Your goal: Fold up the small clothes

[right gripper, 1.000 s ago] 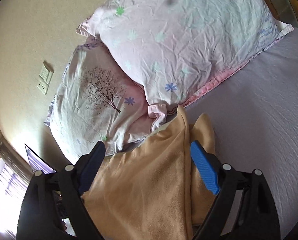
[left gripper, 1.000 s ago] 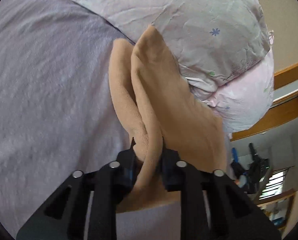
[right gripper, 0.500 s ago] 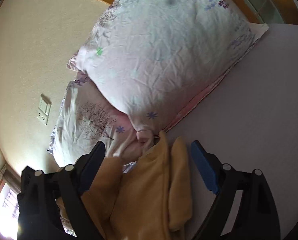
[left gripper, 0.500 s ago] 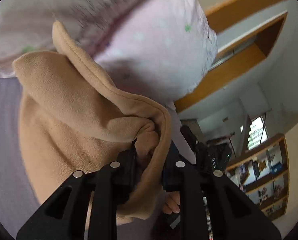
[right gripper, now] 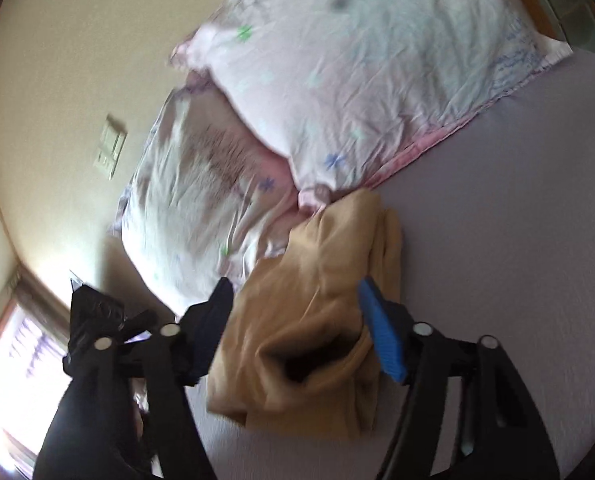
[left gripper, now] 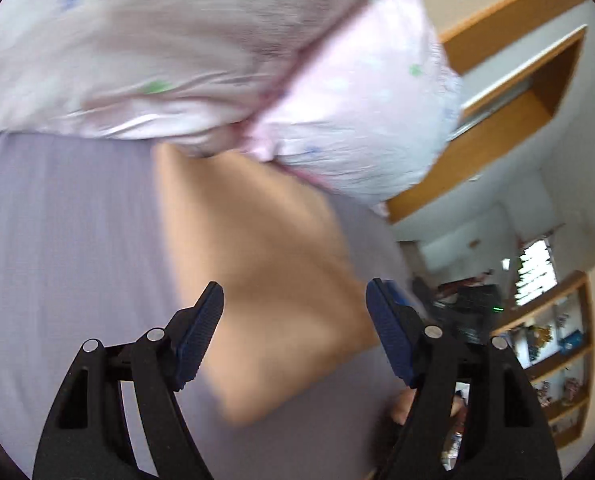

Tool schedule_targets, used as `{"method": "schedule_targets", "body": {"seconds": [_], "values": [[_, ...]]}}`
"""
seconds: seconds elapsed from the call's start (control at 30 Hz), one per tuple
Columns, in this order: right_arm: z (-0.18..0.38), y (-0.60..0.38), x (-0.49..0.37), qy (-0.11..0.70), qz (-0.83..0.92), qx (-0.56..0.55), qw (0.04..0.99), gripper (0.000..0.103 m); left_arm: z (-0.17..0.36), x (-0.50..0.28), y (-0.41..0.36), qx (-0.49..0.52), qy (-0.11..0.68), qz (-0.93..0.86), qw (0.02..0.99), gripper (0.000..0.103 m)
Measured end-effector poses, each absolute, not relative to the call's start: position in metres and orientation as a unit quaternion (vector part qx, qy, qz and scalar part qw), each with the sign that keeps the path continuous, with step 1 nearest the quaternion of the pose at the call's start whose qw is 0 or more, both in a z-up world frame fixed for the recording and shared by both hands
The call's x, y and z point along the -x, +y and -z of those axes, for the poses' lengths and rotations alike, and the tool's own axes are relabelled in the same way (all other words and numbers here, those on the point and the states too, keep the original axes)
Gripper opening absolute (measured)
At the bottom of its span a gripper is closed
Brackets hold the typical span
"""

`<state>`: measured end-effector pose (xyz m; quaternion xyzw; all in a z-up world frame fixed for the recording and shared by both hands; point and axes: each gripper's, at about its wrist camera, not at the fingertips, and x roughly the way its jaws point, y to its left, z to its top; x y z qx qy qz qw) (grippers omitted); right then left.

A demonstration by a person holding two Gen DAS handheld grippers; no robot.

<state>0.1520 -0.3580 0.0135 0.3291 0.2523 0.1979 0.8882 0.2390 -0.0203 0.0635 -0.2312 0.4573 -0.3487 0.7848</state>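
Note:
A tan fleece garment [left gripper: 265,280] lies bunched and partly folded on the lilac bed sheet [left gripper: 65,248], its far end against the pillows. In the right wrist view the same garment [right gripper: 317,312] shows as a lumpy pile with a dark hollow in it. My left gripper [left gripper: 295,300] is open and empty just above the garment. My right gripper [right gripper: 295,300] is open too, its fingers either side of the pile without gripping it. The left view is blurred by motion.
Two pale pink flowered pillows [right gripper: 337,80] lie stacked at the head of the bed. A wall switch plate [right gripper: 111,148] is on the cream wall. A wooden headboard shelf [left gripper: 509,92] and bookshelves [left gripper: 557,360] stand beyond the bed's edge.
My left gripper has let go of the tan garment and opened; the garment now lies on the sheet. My right gripper has stayed open and come back down over the pile.

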Motion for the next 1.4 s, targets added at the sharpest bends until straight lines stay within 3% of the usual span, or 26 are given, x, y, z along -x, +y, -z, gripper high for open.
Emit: {"method": "schedule_targets", "body": {"seconds": [0.1, 0.13, 0.17, 0.2, 0.43, 0.6, 0.67, 0.7, 0.73, 0.8, 0.87, 1.13, 1.17, 1.2, 1.23, 1.33, 1.4], "values": [[-0.020, -0.333, -0.140, 0.270, -0.183, -0.266, 0.907, 0.055, -0.051, -0.234, -0.008, 0.231, 0.470, 0.355, 0.774, 0.074], [-0.019, -0.326, -0.139, 0.280, -0.175, -0.248, 0.911, 0.049, -0.050, -0.232, -0.013, 0.230, 0.467, 0.366, 0.771, 0.074], [-0.017, -0.320, -0.139, 0.290, -0.168, -0.235, 0.912, 0.038, -0.051, -0.228, -0.015, 0.228, 0.461, 0.379, 0.769, 0.074], [-0.014, -0.313, -0.140, 0.303, -0.164, -0.219, 0.913, 0.006, -0.050, -0.226, -0.023, 0.224, 0.454, 0.392, 0.768, 0.074], [-0.010, -0.323, -0.103, 0.278, -0.135, -0.238, 0.921, 0.006, -0.039, -0.181, -0.079, 0.084, 0.457, 0.432, 0.773, 0.073], [0.030, -0.310, -0.101, 0.372, -0.111, -0.212, 0.897, 0.007, -0.013, -0.172, -0.076, 0.045, 0.497, 0.417, 0.760, 0.071], [0.025, -0.316, -0.100, 0.365, -0.123, -0.235, 0.893, 0.012, -0.015, -0.165, -0.063, 0.058, 0.493, 0.425, 0.757, 0.071], [0.015, -0.325, -0.100, 0.349, -0.133, -0.257, 0.891, 0.021, -0.018, -0.164, -0.057, 0.069, 0.488, 0.429, 0.756, 0.071], [0.005, -0.332, -0.102, 0.329, -0.137, -0.272, 0.894, 0.042, -0.023, -0.162, -0.049, 0.084, 0.480, 0.436, 0.757, 0.072], [-0.009, -0.342, -0.116, 0.307, -0.128, -0.278, 0.901, 0.053, -0.032, -0.166, -0.033, 0.122, 0.459, 0.438, 0.763, 0.073], [-0.007, -0.351, -0.143, 0.323, -0.111, -0.287, 0.895, 0.053, -0.034, -0.176, -0.019, 0.154, 0.448, 0.416, 0.776, 0.077], [0.048, -0.358, -0.215, 0.427, -0.143, -0.368, 0.814, 0.054, -0.003, -0.248, -0.023, 0.215, 0.507, 0.348, 0.759, 0.078], [0.053, -0.357, -0.213, 0.425, -0.150, -0.375, 0.810, 0.053, 0.001, -0.255, -0.029, 0.221, 0.514, 0.349, 0.752, 0.078], [0.056, -0.356, -0.213, 0.419, -0.160, -0.381, 0.808, 0.041, 0.007, -0.260, -0.032, 0.230, 0.522, 0.350, 0.743, 0.078], [0.059, -0.356, -0.213, 0.415, -0.169, -0.384, 0.807, 0.029, 0.011, -0.264, -0.033, 0.243, 0.522, 0.356, 0.736, 0.076], [0.062, -0.355, -0.215, 0.399, -0.195, -0.412, 0.796, 0.023, 0.015, -0.266, -0.023, 0.262, 0.522, 0.352, 0.731, 0.051], [0.053, -0.346, -0.212, 0.384, -0.207, -0.406, 0.803, 0.022, 0.013, -0.262, -0.008, 0.279, 0.509, 0.363, 0.728, 0.041]]}}
